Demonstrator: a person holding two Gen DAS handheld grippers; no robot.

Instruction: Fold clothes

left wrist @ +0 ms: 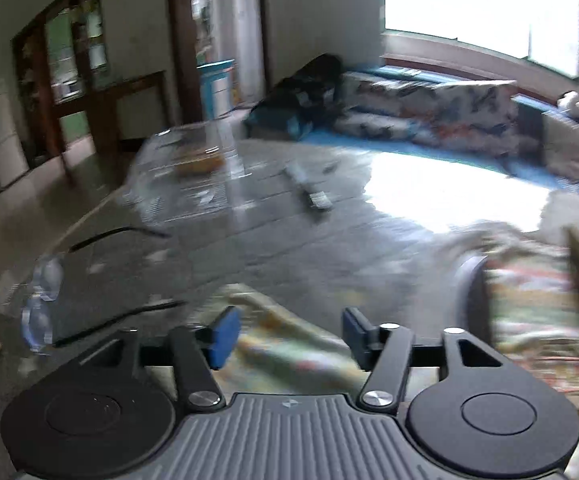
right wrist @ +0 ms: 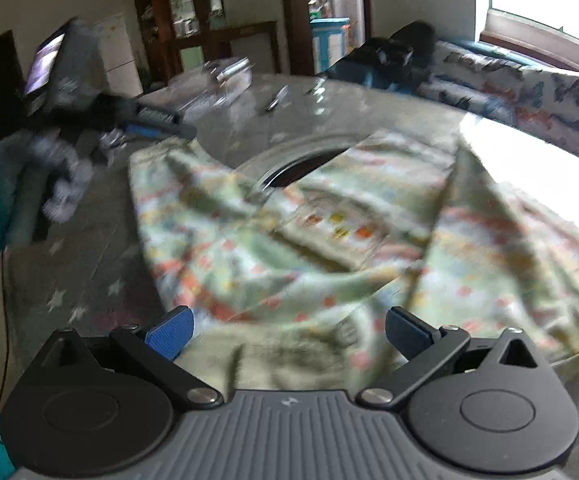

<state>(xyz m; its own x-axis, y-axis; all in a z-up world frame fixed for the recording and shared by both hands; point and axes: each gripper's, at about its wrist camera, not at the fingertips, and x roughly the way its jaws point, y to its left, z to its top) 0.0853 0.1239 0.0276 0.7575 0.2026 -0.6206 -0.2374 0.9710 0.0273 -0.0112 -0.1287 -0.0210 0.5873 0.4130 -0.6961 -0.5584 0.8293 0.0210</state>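
the grey table [left wrist: 297,248] lies bare and open through its middle and under the window glare; the patterned garment [right wrist: 273,248] covers its near part, rumpled, ridges raised; the left gripper [left wrist: 289,334] and right gripper [right wrist: 289,332] both stand with jaws apart over that cloth; at the far left corner a clear container [left wrist: 193,156] and clutter crowd the edge; a small remote-like object [left wrist: 309,188] lies mid-table; black cables [left wrist: 121,234] cross the left side; a sofa [left wrist: 449,112] walls the far edge.
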